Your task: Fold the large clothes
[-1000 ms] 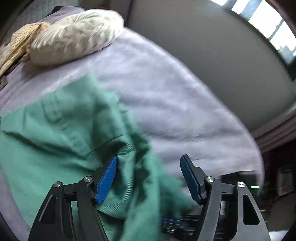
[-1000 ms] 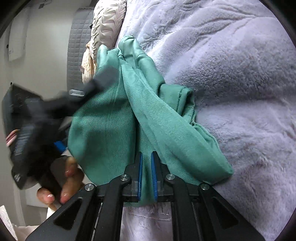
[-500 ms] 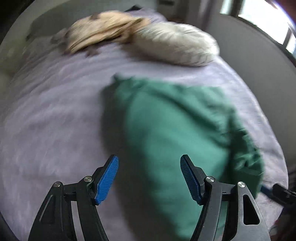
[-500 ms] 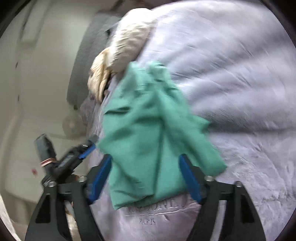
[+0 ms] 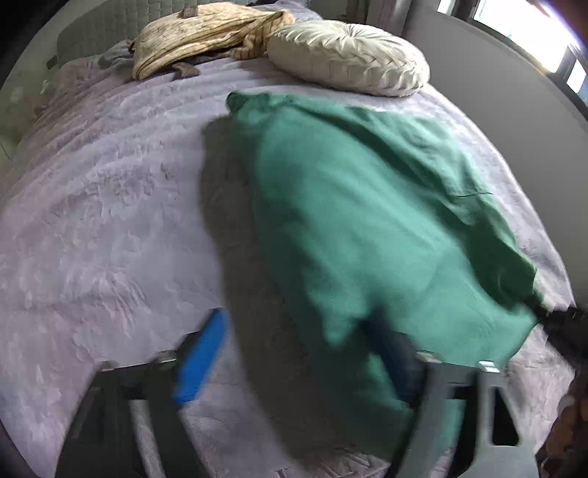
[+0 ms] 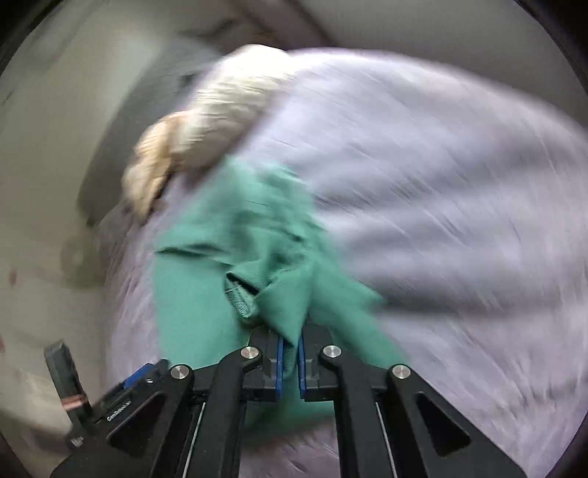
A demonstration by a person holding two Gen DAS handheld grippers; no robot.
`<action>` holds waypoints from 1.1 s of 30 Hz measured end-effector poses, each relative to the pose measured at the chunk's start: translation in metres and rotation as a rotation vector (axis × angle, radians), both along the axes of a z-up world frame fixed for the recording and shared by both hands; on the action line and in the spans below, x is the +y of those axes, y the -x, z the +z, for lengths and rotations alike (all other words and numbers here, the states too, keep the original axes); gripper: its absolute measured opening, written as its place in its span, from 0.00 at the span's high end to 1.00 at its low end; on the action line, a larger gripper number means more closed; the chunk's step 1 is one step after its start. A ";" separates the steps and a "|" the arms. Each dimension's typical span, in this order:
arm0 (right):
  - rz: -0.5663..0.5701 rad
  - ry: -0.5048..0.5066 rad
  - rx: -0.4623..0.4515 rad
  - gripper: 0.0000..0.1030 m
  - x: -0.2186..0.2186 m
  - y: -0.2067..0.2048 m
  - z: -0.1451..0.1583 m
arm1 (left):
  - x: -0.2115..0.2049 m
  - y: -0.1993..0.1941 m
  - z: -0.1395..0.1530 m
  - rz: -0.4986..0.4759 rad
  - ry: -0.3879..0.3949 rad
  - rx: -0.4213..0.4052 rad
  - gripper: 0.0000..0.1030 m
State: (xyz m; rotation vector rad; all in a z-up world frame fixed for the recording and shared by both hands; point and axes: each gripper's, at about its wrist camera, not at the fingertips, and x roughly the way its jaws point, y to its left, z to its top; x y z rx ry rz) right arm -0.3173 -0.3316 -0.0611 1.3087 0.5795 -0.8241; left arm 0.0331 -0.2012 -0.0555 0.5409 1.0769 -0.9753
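Observation:
A large green garment (image 5: 367,220) lies spread on the lilac bed blanket (image 5: 110,220). My left gripper (image 5: 297,353) hovers blurred over the garment's near left edge. Its jaws are opening wide and press on nothing; the cloth's edge lies by the right finger (image 5: 395,358). In the right wrist view my right gripper (image 6: 290,355) is shut on a bunched fold of the green garment (image 6: 205,294), which rises off the blanket (image 6: 459,184) at that corner. In the left wrist view the right gripper shows as a dark tip (image 5: 560,318) at the garment's right corner.
A round cream pillow (image 5: 349,55) and a tan striped throw (image 5: 205,33) lie at the head of the bed, beyond the garment. A grey wall (image 5: 496,81) runs along the bed's right side. One blue pad (image 6: 137,377) of the left gripper shows at lower left.
My right gripper let go of the cloth, stood open, then shut on a fold at the garment's edge and rose. My left gripper swung across above the garment to its left edge and spread wider.

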 end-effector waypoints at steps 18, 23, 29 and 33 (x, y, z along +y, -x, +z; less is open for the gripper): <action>0.245 0.160 -0.008 0.32 -0.041 -0.026 0.057 | 0.025 0.032 0.008 -0.077 -0.027 0.048 0.11; 0.371 0.195 0.027 0.34 -0.091 -0.104 0.046 | 0.035 0.030 0.001 -0.018 -0.016 0.111 0.11; 0.450 0.177 0.228 0.92 -0.111 -0.136 0.009 | 0.038 0.036 -0.009 -0.016 -0.022 0.087 0.10; 0.433 0.090 0.221 0.94 -0.119 -0.123 -0.024 | 0.037 0.039 -0.019 -0.006 -0.027 0.062 0.02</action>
